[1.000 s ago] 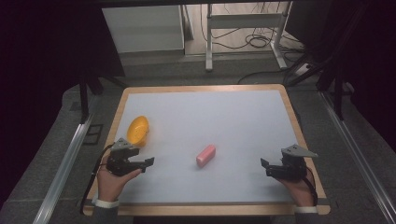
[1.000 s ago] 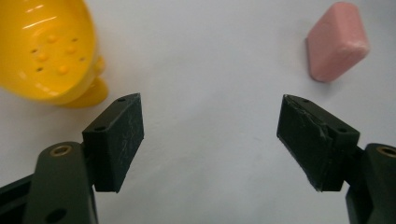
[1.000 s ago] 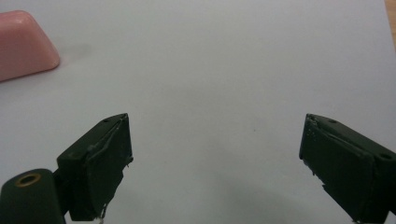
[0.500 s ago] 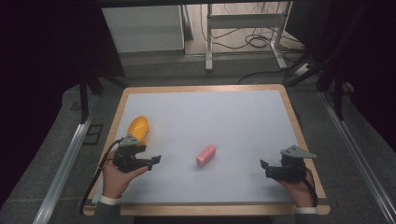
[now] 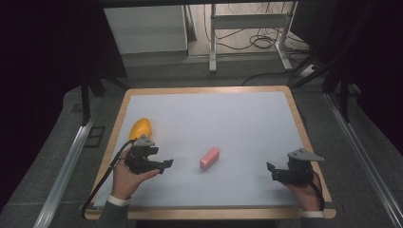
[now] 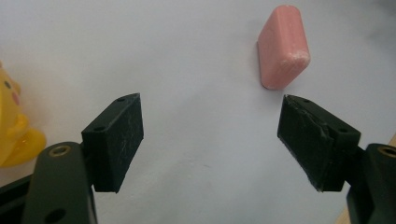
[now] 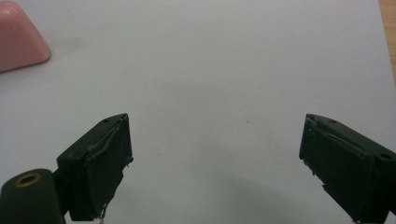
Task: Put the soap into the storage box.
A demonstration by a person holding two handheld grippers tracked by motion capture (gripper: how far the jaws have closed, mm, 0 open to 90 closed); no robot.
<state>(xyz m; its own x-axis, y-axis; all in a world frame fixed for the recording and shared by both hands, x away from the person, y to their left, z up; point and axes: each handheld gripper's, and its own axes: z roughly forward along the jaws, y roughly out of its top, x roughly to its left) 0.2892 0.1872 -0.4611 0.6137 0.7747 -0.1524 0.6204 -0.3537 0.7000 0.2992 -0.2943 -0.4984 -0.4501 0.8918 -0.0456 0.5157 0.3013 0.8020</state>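
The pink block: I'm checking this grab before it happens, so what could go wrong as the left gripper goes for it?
The left gripper has its jaws open with the pink block lying ahead and off toward one jaw, not centred, so closing now might only nudge it. The block lies slanted, so a jaw could catch a corner and spin it. The yellow toy sits close beside that hand and could get bumped.

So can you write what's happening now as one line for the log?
left hand-held gripper: open, aimed at pink block | right hand-held gripper: open, apart | yellow toy: untouched
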